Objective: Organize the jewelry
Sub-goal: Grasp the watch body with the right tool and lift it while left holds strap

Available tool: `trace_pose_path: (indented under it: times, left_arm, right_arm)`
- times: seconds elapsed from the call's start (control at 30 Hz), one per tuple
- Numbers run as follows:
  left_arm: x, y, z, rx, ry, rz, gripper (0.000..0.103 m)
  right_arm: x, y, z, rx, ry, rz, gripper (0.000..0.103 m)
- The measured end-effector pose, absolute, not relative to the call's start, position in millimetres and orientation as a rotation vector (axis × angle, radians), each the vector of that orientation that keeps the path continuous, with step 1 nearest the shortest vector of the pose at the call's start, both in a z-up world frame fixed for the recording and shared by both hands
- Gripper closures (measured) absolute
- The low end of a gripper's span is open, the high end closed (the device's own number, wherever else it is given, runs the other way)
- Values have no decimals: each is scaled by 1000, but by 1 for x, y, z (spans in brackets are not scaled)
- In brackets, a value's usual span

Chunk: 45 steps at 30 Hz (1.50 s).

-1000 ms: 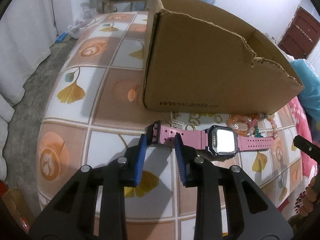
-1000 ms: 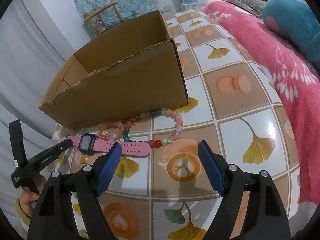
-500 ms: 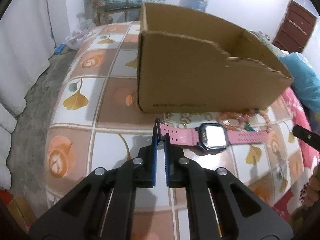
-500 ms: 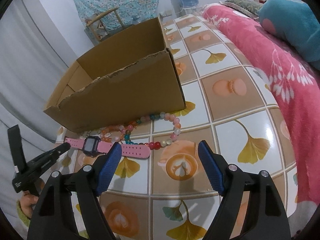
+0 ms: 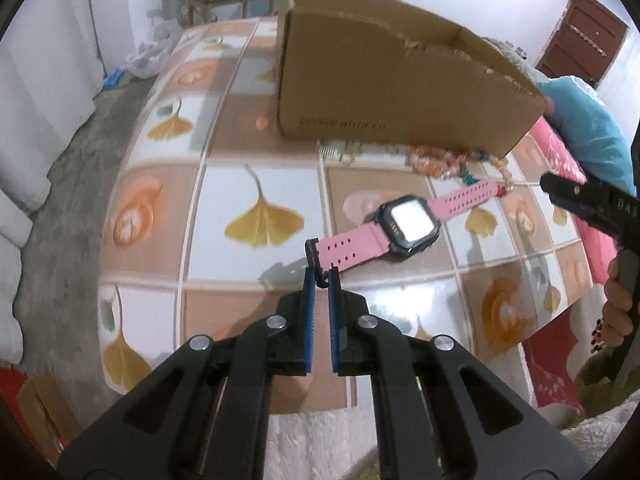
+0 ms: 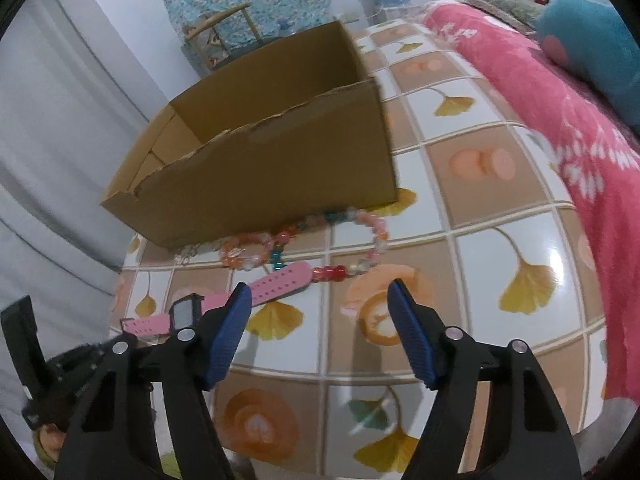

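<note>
A pink watch (image 5: 408,224) with a dark square face lies on the ginkgo-patterned tabletop (image 5: 260,216). My left gripper (image 5: 320,276) is shut on the buckle end of its strap. Behind the watch, beaded bracelets (image 5: 440,160) lie against the front wall of an open cardboard box (image 5: 400,92). In the right wrist view, the watch (image 6: 184,312) lies at the lower left, with the bracelets (image 6: 248,248) and a bead string (image 6: 376,236) before the box (image 6: 280,176). My right gripper (image 6: 320,312) hovers over the table; its jaws are closing with nothing between them.
A pink flowered bedcover (image 6: 580,140) and a blue cushion (image 6: 592,28) border the table on the right. The table's near edge (image 5: 312,412) drops off just under my left gripper. A wooden chair (image 6: 224,36) stands behind the box.
My left gripper closed on the strap end and dragged the watch away from the box toward the near edge. The right jaws have narrowed a little.
</note>
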<state>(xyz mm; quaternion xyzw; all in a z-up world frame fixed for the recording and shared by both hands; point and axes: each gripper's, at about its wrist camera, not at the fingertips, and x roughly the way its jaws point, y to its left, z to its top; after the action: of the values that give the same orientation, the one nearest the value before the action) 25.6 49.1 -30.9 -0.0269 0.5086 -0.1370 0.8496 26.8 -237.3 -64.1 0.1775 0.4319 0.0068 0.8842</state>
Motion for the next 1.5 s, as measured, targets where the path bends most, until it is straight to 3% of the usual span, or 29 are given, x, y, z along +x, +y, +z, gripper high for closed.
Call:
trace_pose_path:
  times: [0.13, 0.53, 0.87, 1.3, 1.5]
  left_arm:
    - [22, 52, -39, -91, 1084, -288, 97]
    - [19, 62, -47, -143, 1092, -312, 97]
    - [22, 65, -49, -170, 1081, -324, 97]
    - [32, 70, -50, -186, 1065, -315, 97]
    - [32, 71, -50, -185, 1060, -305, 97]
  right_arm:
    - [41, -217, -65, 328, 939, 36, 51]
    - [72, -154, -68, 253, 999, 183, 64]
    - [89, -135, -98, 267, 1123, 201, 65]
    - [63, -143, -96, 291, 1174, 215, 65]
    - [69, -154, -79, 297, 1104, 231, 65]
